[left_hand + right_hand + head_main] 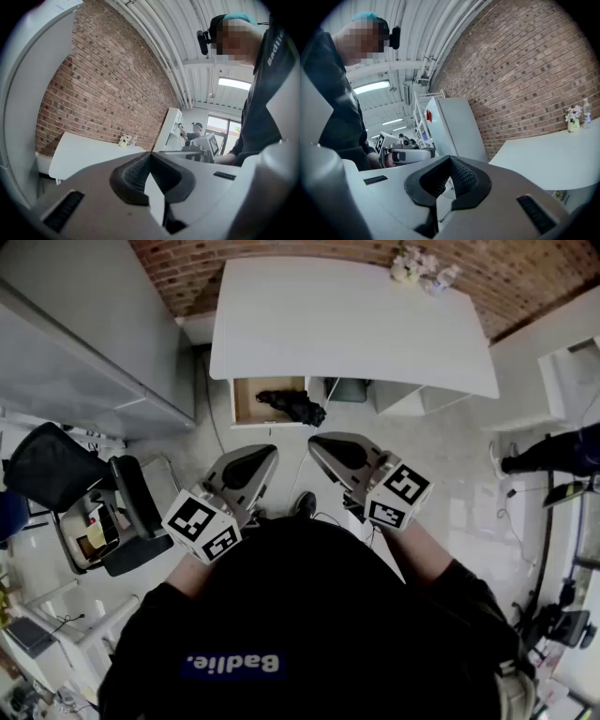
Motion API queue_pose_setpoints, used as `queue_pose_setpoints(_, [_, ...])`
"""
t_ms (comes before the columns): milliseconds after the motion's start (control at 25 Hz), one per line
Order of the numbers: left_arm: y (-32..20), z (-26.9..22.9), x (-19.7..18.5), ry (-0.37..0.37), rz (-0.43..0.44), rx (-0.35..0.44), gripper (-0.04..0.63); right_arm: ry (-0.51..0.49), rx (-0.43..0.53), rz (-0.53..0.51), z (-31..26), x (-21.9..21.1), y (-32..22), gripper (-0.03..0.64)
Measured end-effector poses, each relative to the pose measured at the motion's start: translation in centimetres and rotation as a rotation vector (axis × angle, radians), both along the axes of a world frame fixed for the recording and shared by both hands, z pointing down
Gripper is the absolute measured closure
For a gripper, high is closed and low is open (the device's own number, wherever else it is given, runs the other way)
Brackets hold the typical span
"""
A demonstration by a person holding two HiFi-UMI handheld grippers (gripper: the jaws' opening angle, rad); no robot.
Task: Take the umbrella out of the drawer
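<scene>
A black folded umbrella [292, 405] lies in the open wooden drawer [247, 401] under the front edge of the white table [347, 320]; its end hangs past the drawer's right side. Both grippers are held close to the person's body, well short of the drawer. My left gripper [265, 454] points up toward the drawer with its jaws together and nothing in them. Beside it, my right gripper [317, 442] is shut and empty too. In the left gripper view the left gripper [150, 154] shows its dark pads meeting at the tip. The right gripper [450, 160] looks the same in its own view.
A small bunch of flowers [413, 264] stands at the table's far edge by the brick wall. A black office chair [56, 467] is at the left, next to a tall white cabinet [84, 343]. Another person [553, 452] stands at the right. Cables lie on the floor.
</scene>
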State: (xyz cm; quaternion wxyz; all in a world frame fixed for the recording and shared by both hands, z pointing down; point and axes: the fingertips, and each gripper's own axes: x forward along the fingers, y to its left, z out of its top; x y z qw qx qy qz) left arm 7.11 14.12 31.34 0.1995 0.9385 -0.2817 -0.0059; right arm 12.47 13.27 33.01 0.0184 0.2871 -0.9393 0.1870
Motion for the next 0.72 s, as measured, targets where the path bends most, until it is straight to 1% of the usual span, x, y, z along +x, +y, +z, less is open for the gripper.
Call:
queue_pose_setpoints(520, [-0.6,0.2,1.3,-0.006,-0.027,-0.006,0.598,-0.001,0.001,-0.026,0.2,1.2,-0.6,0.588])
queue_pose_setpoints(720, [-0.7,0.5,1.6,-0.013,-0.044,-0.009,0.597,0.015,0.006,-0.073,0.9,1.4,-0.5,0.588])
